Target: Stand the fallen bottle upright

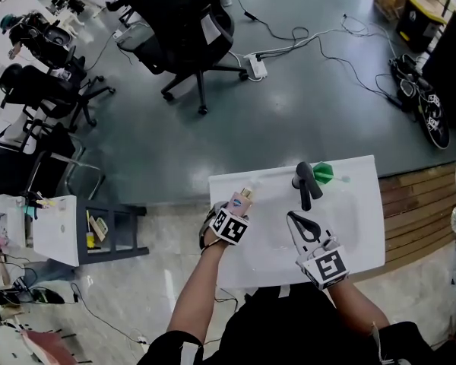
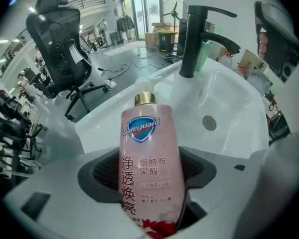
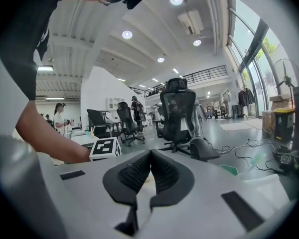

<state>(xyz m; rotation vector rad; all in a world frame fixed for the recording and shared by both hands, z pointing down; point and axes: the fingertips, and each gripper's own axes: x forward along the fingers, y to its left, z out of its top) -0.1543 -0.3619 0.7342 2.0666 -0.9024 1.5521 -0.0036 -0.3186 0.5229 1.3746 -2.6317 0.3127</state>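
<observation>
A pink body-wash bottle (image 1: 243,200) with a gold collar and white pump lies on the left rim of the white sink (image 1: 357,204), pump end pointing away from me. My left gripper (image 1: 238,210) comes down over its lower half. In the left gripper view the black pads (image 2: 105,171) sit against both sides of the bottle (image 2: 149,158), so it is shut on it. My right gripper (image 1: 295,217) hovers over the basin. Its pads (image 3: 134,176) meet with nothing between them.
A black faucet (image 1: 305,185) stands at the sink's back edge with a green cup (image 1: 324,173) beside it. The drain (image 2: 209,123) is mid-basin. A black office chair (image 1: 186,29) and cables (image 1: 304,40) are on the floor beyond. Wooden slats (image 1: 418,204) lie to the right.
</observation>
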